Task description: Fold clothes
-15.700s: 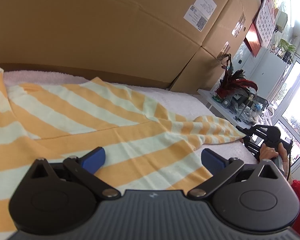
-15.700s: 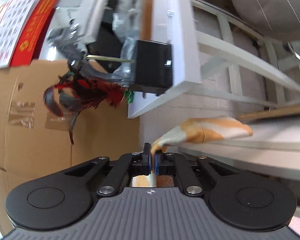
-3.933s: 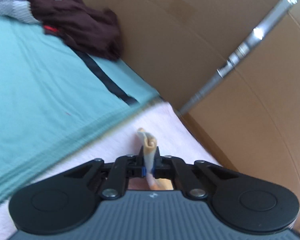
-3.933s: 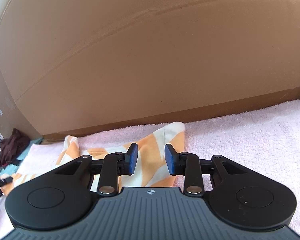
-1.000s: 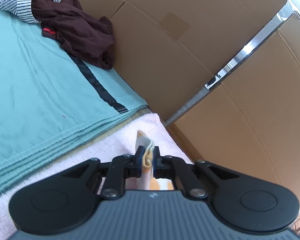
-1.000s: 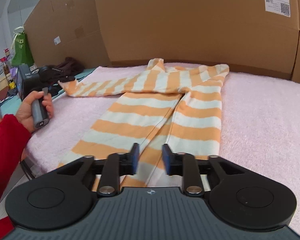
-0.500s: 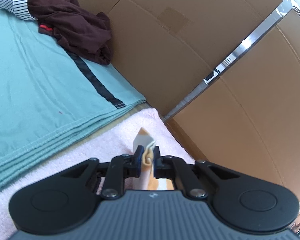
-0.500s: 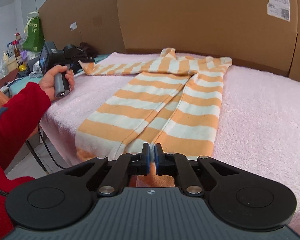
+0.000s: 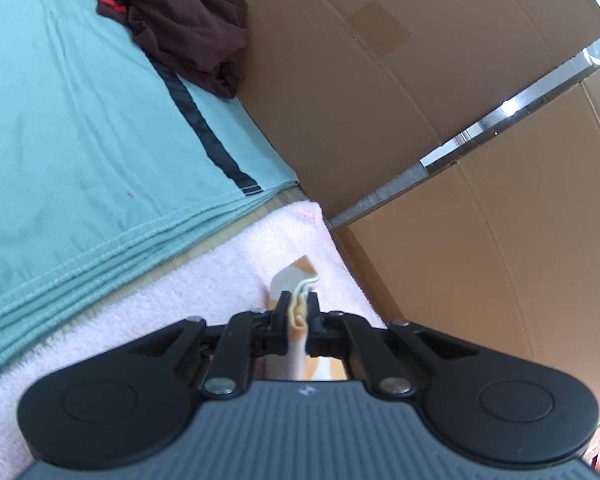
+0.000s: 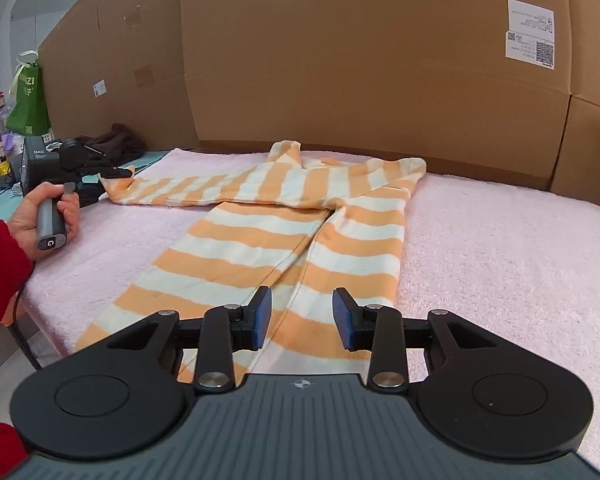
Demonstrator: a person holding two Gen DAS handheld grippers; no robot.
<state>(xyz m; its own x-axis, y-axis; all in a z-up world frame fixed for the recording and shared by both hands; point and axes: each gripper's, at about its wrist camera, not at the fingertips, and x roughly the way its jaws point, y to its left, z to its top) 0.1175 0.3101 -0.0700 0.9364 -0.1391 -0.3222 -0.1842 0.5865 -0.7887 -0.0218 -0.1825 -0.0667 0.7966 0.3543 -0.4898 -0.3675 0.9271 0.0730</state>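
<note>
The striped top (image 10: 300, 224) lay on the pink towel (image 10: 500, 248), soft and limp, best gripped at cuff or hem. The left gripper (image 9: 298, 312) pinched its sleeve end; the right gripper (image 10: 302, 316) stood open over the hem. The green bag (image 10: 30, 100) perhaps read "ZI".

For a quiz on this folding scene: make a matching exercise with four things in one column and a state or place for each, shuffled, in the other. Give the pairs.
Things:
1. left claw
2. right claw
3. dark brown garment
4. striped top

States or places:
A. open, over the hem of the top
B. spread on the pink towel, one sleeve stretched out to the side
C. shut on the end of the striped sleeve
D. crumpled on the teal cloth against the cardboard wall

Pairs: 1-C, 2-A, 3-D, 4-B
</note>
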